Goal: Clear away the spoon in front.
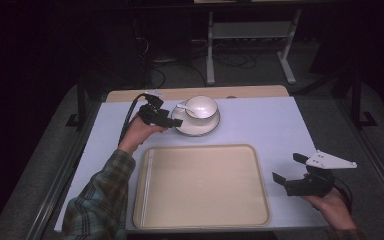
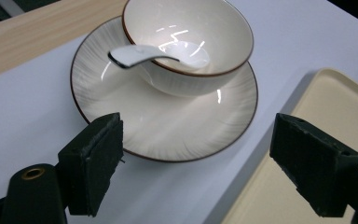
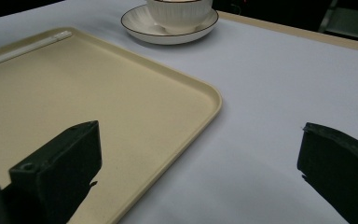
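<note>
Left gripper (image 1: 176,121) hangs wide open and empty beside the saucer (image 1: 197,128) near the tabletop's far edge; right gripper (image 1: 289,169) gapes empty too.

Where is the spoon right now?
In the high view the spoon lies in the bowl on the saucer, at the table's far side beyond the tray, handle pointing toward the open left claw.
</note>
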{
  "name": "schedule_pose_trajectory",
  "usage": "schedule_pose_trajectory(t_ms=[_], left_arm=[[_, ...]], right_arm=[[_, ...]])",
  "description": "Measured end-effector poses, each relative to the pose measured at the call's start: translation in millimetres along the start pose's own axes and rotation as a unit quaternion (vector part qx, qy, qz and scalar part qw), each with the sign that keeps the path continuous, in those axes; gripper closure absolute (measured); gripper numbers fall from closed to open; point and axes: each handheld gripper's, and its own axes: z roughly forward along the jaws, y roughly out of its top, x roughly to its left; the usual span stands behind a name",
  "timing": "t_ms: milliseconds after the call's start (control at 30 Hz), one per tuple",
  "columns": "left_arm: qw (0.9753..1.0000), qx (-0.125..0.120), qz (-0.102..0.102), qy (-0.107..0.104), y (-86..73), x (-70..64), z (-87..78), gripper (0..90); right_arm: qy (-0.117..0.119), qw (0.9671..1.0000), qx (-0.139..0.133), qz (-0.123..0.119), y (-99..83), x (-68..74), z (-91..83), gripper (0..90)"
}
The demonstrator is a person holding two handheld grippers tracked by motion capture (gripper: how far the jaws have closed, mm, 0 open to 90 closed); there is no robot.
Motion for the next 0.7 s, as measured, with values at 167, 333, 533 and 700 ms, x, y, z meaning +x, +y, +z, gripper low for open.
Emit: schedule_pose_trajectory(t_ms=[167,333,533,700], left_arm=[[1.0000,0.001,-0.001,0.008,11.1,6.7,5.7,18.1],[0.9998,0.005,-0.005,0.020,22.6,16.5,16.3,20.5],[0.9997,0.000,-0.015,0.018,30.6,23.3,24.4,25.0],[0.9995,-0.003,-0.027,0.015,32.2,30.3,33.8,32.2]], right_arm=[[0.000,1.0000,0.000,0.003,-0.3,-0.8,0.0,0.0],[0.001,1.0000,0.000,0.003,-0.7,-1.4,-0.2,0.0],[0.000,1.0000,-0.002,0.005,-1.0,-2.3,-0.9,0.0],[0.000,1.0000,-0.002,0.007,-1.6,-3.2,-1.4,0.0]])
